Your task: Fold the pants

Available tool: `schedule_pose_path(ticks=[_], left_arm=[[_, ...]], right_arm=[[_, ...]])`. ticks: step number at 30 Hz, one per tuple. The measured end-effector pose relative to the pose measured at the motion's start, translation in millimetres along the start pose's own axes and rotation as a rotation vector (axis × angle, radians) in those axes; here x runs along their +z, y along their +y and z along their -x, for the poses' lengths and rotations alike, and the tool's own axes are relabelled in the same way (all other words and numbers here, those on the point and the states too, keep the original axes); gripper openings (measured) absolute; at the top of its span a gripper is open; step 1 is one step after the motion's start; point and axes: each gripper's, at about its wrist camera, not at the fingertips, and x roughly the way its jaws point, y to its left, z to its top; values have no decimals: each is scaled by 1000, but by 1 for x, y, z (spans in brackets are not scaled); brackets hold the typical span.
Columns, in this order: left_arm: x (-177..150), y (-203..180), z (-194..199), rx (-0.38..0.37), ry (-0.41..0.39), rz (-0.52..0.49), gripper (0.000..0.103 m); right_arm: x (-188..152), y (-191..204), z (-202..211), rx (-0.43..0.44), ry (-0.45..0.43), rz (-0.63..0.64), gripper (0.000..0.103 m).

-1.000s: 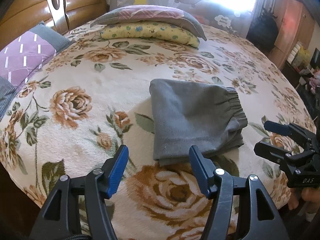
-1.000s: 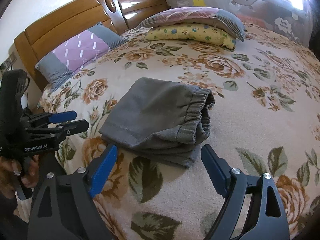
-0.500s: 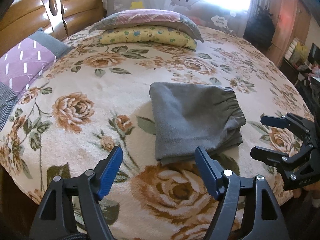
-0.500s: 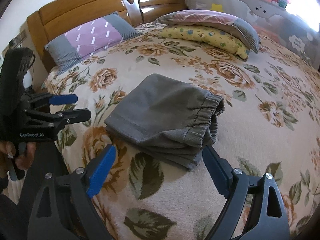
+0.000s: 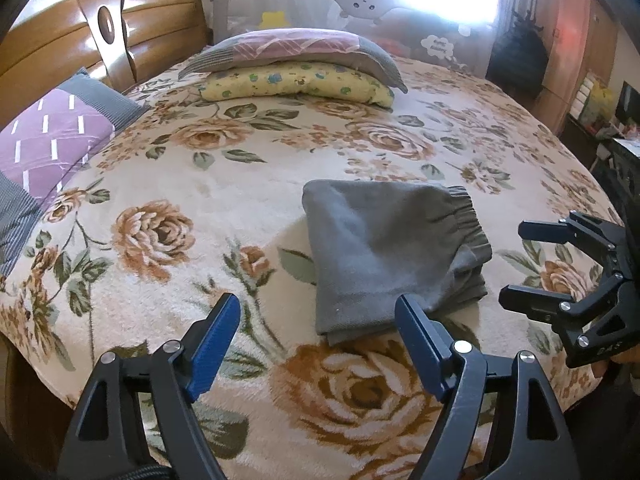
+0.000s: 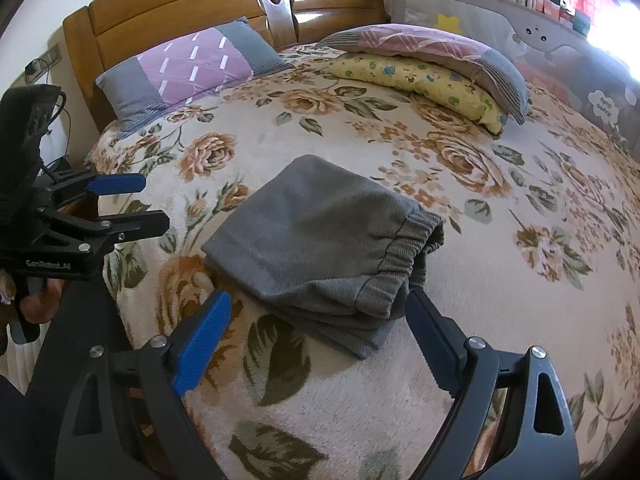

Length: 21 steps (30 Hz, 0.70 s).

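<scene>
Grey pants [image 5: 384,248] lie folded into a compact stack on the floral bedspread [image 5: 168,184], elastic waistband to the right. They also show in the right wrist view [image 6: 320,240]. My left gripper [image 5: 320,320] is open and empty, hovering just short of the stack's near edge. My right gripper [image 6: 320,320] is open and empty, above the stack's near corner. Each gripper shows in the other's view, the right one [image 5: 528,264] to the right of the pants, the left one [image 6: 140,204] to their left.
A purple and grey pillow [image 6: 188,68] lies by the wooden headboard [image 6: 224,4]. A yellow pillow [image 5: 296,84] under a striped one [image 5: 292,46] lies at the far side. A grey bed rail [image 5: 320,4] stands behind. Furniture [image 5: 600,104] stands off the bed's right side.
Both grippers have drawn back and up from the folded pants, so more of the bed shows. The pants have not moved.
</scene>
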Motion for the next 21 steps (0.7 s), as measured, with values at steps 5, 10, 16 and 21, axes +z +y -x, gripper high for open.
schedule_pose_path(ticks=[5,10,16,21], left_arm=[[2,-5,-7,-15,14,-24,81],[1,-7,-20,-10,41,-29,81],[2,-6,-29,27,48,12,81],[4,-7,-32,51,47,37,81]], right_arm=[[2,-3,-6,5,14,11,94],[3,-10,-12,5,24,-1,95],[4,-14,-17,-1,9,-57,95],[5,-4,-25,-42,14,-67,95]])
